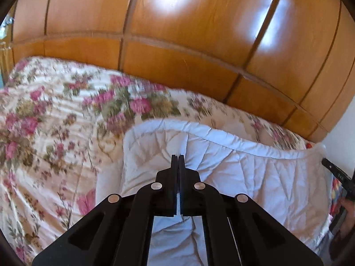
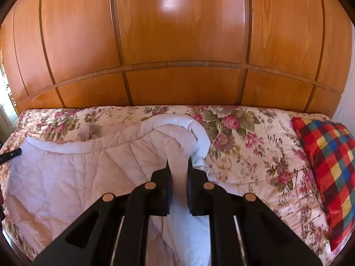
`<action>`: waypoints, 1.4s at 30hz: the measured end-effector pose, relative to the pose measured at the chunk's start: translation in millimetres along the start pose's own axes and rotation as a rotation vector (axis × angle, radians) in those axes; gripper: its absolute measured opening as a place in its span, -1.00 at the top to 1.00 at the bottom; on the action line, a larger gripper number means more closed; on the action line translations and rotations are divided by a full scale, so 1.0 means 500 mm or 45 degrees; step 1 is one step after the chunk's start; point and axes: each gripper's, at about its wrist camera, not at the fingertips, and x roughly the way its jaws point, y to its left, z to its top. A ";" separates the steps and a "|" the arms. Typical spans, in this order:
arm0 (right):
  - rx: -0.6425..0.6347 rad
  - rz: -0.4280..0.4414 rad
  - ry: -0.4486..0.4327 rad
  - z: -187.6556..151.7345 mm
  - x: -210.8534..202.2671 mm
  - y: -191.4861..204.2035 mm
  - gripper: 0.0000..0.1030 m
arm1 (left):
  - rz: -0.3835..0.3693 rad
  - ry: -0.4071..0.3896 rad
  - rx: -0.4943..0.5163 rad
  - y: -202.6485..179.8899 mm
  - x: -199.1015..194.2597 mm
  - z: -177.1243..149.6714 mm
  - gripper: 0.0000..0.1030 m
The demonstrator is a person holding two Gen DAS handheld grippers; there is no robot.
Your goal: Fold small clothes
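Both grippers clench the white quilted cloth (image 2: 77, 177) on the floral bedspread (image 2: 255, 155), left gripper (image 1: 178, 156) seemingly pinching a fold, right gripper (image 2: 178, 158) gripping its bunched edge.

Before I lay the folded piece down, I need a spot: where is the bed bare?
Free: the flowered bedspread between the white quilted cloth and the checked pillow, and its strip along the wooden panels. Crowded: the middle, where the cloth lies with both the left gripper and the right gripper shut on it.
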 end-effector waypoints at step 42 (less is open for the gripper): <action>-0.072 0.132 -0.101 0.020 0.070 0.082 -0.47 | -0.020 -0.012 0.268 -0.197 0.093 -0.010 1.00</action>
